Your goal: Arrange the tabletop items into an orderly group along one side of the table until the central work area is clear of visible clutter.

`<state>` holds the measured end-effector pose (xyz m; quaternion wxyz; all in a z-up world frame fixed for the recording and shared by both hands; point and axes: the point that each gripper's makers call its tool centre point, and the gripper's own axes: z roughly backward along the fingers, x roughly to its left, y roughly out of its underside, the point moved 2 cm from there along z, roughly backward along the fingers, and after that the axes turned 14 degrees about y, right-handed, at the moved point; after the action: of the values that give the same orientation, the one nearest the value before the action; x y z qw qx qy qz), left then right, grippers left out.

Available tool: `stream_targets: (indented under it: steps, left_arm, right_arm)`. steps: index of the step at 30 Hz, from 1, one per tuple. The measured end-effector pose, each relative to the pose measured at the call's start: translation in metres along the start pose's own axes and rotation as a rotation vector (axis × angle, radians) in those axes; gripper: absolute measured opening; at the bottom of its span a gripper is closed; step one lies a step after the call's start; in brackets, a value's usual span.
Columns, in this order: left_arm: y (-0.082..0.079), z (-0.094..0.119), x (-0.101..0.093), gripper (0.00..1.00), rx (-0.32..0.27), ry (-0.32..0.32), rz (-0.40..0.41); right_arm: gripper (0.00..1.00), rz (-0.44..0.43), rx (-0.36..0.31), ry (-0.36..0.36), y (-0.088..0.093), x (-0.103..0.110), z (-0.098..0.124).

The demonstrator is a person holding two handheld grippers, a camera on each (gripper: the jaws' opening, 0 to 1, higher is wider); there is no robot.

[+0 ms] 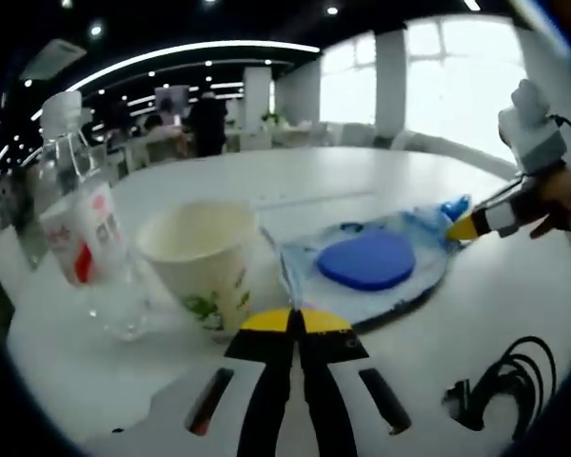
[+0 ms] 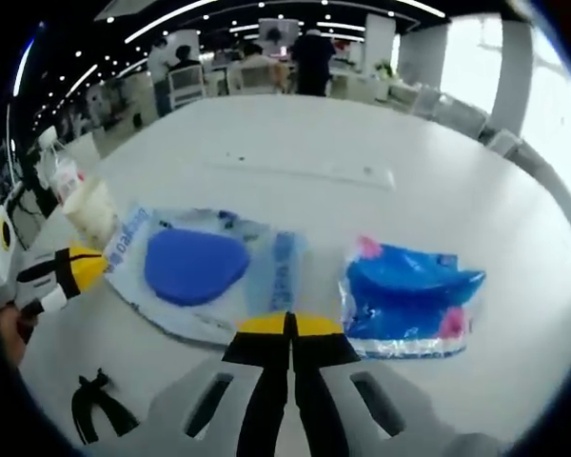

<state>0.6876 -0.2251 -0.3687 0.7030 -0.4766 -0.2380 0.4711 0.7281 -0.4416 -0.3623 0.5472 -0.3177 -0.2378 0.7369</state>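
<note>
The closed, empty right gripper (image 2: 289,327) is pointing between the flat clear packet with a blue oval pad (image 2: 195,269) and the crumpled blue plastic pack (image 2: 411,300), the packet lying nearer, its long axis crosswise on the white surface (image 2: 295,143).

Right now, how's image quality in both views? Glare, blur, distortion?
Left gripper view: windows upper right blown out white; strong fisheye bends the table edge; plastic bottle and paper cup soft, slightly blurred. Right gripper view: window glare at right; ceiling light strips curve; blue packet and the bag with a blue pad fairly sharp; background people blurry.
</note>
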Motion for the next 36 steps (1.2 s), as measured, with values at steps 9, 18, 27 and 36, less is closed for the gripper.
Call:
stream_targets:
  steps: [9, 18, 27, 36]
  left_arm:
    - [0.003, -0.001, 0.001, 0.0, 0.007, -0.001, 0.015]
    - [0.0, 0.003, 0.005, 0.1, -0.005, 0.008, 0.047]
    - [-0.01, 0.019, 0.0, 0.23, -0.011, 0.053, 0.062]
    - [-0.024, 0.043, -0.006, 0.36, -0.042, 0.077, 0.046]
  right_arm:
    - [0.01, 0.022, 0.001, 0.008, 0.002, 0.001, -0.003]
    - [0.13, 0.141, -0.079, 0.045, -0.007, 0.002, 0.003]
    - [0.27, 0.064, -0.16, -0.006, -0.015, 0.01, 0.029]
    - [0.49, -0.061, -0.182, -0.216, -0.019, 0.038, 0.062]
